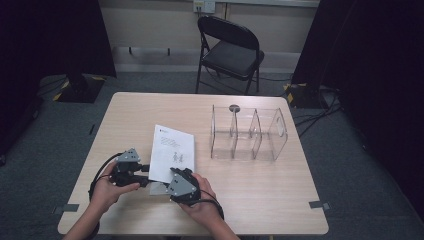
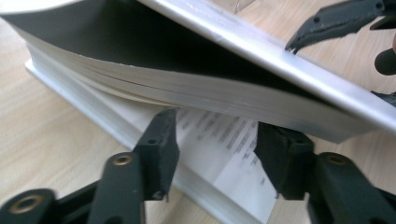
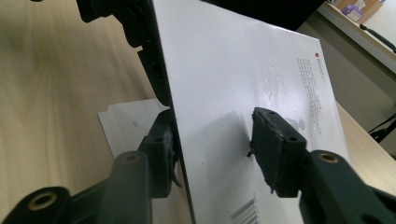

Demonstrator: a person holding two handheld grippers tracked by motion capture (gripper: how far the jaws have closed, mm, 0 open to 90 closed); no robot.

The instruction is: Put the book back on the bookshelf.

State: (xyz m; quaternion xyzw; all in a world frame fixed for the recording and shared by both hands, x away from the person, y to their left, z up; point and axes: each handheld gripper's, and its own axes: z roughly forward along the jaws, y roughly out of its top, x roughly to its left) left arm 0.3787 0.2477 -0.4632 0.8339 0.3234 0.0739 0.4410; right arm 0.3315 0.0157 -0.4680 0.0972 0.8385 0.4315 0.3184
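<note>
A white booklet (image 1: 172, 150) lies on the wooden table (image 1: 250, 200), and both grippers meet at its near end. In the right gripper view its front cover (image 3: 243, 70) stands lifted, edge-on between the jaws of my right gripper (image 3: 215, 144). One pad sits behind the cover and the other stands off its printed face, so the gripper is open. My left gripper (image 2: 217, 158) is open too, its jaws straddling a flat printed page (image 2: 219, 135) under the raised block of pages (image 2: 187, 88). In the high view the left gripper (image 1: 147, 175) comes in from the left and the right gripper (image 1: 171, 174) from below.
A clear plastic organizer (image 1: 247, 132) with several compartments stands on the table, right of the booklet. A black folding chair (image 1: 230, 47) stands beyond the far edge. Dark curtains hang on both sides of the room.
</note>
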